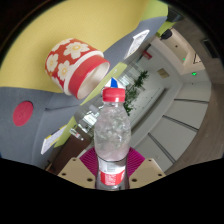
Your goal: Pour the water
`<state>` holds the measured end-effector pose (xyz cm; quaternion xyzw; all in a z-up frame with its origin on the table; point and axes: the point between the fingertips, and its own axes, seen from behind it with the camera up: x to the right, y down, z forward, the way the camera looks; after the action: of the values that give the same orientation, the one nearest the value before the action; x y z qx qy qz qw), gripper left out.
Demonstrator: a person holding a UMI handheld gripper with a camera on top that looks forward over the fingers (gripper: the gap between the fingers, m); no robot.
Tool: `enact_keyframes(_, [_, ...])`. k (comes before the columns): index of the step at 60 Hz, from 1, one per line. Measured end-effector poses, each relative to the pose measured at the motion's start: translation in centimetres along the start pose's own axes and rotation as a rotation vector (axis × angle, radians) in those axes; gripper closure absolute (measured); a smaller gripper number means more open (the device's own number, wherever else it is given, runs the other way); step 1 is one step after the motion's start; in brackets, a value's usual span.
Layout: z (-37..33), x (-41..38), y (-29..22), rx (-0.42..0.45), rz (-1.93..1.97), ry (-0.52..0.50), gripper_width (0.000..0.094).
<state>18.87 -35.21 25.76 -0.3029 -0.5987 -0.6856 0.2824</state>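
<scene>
My gripper (112, 168) is shut on a clear plastic water bottle (112, 135) with a red cap (114, 95) and a red label at its base. Both magenta pads (88, 160) press on the bottle's lower body. The view is rolled strongly, so the scene stands tilted. A red paper cup with white flowers (76, 66) lies beyond the bottle, up and to the left of its cap, with its white rim facing the cap. The cup sits on a grey surface (40, 115). No water shows leaving the bottle.
A yellow wall (100, 25) lies behind the cup. A red round spot (22, 113) marks the grey surface. A long room with ceiling panels, a plant (140, 78) and a green sign (195, 73) stretches off to the right.
</scene>
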Motion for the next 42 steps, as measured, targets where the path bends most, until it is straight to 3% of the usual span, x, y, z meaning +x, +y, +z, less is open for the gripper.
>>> enact_keyframes(12, [0.0, 0.0, -0.9, 0.015, 0.011, 0.011, 0.0612])
enact_keyframes(20, [-0.6, 3.1, 1.0, -0.020, 0.234, 0.051, 0.0612])
enact_keyframes(36, [-2.0, 9.1, 7.9, -0.110, 1.294, 0.092, 0.0609])
enact_keyframes(42, [-1.3, 7.4, 10.0, -0.099, 1.729, 0.038, 0.0609])
